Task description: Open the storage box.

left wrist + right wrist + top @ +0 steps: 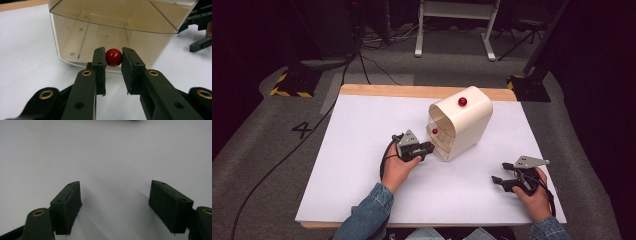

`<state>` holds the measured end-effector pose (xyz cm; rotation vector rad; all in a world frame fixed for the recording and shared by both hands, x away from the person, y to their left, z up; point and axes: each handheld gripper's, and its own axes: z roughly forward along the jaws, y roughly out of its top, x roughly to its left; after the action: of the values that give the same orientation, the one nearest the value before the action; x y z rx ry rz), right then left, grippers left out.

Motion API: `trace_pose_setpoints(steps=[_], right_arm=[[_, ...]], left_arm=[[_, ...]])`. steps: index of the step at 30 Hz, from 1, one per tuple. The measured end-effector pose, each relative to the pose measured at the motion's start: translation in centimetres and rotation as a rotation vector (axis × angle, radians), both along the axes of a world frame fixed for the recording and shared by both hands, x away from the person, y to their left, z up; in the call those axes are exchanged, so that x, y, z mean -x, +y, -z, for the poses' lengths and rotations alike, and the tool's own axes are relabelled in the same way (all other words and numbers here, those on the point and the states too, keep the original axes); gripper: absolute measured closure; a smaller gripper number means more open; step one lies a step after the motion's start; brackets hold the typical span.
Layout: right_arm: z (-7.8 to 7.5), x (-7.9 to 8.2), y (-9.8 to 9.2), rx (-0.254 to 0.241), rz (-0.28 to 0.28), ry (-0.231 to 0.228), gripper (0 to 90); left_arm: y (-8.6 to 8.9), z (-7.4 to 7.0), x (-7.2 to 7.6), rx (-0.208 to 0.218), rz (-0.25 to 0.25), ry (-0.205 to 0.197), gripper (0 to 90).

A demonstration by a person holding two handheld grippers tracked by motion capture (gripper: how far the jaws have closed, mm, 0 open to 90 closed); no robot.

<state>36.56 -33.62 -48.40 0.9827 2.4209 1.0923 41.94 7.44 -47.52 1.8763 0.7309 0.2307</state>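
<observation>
A cream, round-topped box (467, 122) stands on the white table (357, 155), right of centre, with a red knob (462, 101) on its top. Its clear front flap (112, 17) carries a second red knob (113, 57) at the lower edge, which also appears in the high view (435, 131). My left gripper (113, 60) reaches this flap from the front, both pads touching the knob's sides, shut on it. Near the table's front right corner, my right gripper (501, 172) hangs low over bare table, jaws wide apart (115, 195) with nothing between them.
The table's wooden far edge (412, 91) lies behind the box. Beyond it are grey floor, cables, a black stand base with yellow stripes (292, 82) and white desk legs (452, 30). My right gripper's jaws (200, 32) appear past the box in the left gripper view.
</observation>
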Motion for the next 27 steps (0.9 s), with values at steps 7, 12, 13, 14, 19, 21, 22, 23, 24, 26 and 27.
trace_pose_setpoints(steps=[7,12,13,14,19,21,22,23,24,26,27], right_arm=[[0.0,0.0,0.0,0.003,0.001,-0.004,26.0],[0.0,0.0,0.0,0.0,0.0,-0.001,26.0],[0.0,0.0,0.0,-0.002,-0.001,0.001,26.0],[0.0,0.0,0.0,-0.005,0.0,0.003,26.0],[0.0,0.0,0.0,-0.006,0.0,0.004,26.0],[0.0,0.0,0.0,-0.006,0.0,0.006,26.0],[0.0,0.0,0.0,-0.006,0.0,0.006,26.1],[0.0,-0.1,0.0,-0.007,0.0,0.006,26.1],[0.0,-0.1,0.0,-0.007,0.0,0.007,26.1],[0.0,-0.1,-0.1,-0.007,-0.001,0.007,25.9],[0.0,-0.1,-0.1,-0.008,-0.001,0.008,25.8]], left_arm=[[1.2,-0.4,0.9,-0.017,-0.001,0.008,73.6],[2.3,-0.8,2.0,-0.031,-0.011,0.004,73.6],[2.6,-0.9,2.3,-0.042,-0.011,-0.003,73.6],[2.7,-0.9,2.5,-0.044,-0.013,-0.001,73.6],[3.7,-1.2,3.6,-0.06,-0.026,0.001,73.6],[3.9,-1.2,3.9,-0.063,-0.027,-0.001,73.6],[4.1,-1.2,4.0,-0.062,-0.029,-0.001,73.6],[4.2,-1.2,4.2,-0.064,-0.032,0.001,73.6],[4.3,-1.2,4.3,-0.064,-0.031,0.001,73.6],[4.6,-1.2,4.6,-0.067,-0.033,0.0,73.6],[4.7,-1.2,4.7,-0.066,-0.032,0.001,73.5]])
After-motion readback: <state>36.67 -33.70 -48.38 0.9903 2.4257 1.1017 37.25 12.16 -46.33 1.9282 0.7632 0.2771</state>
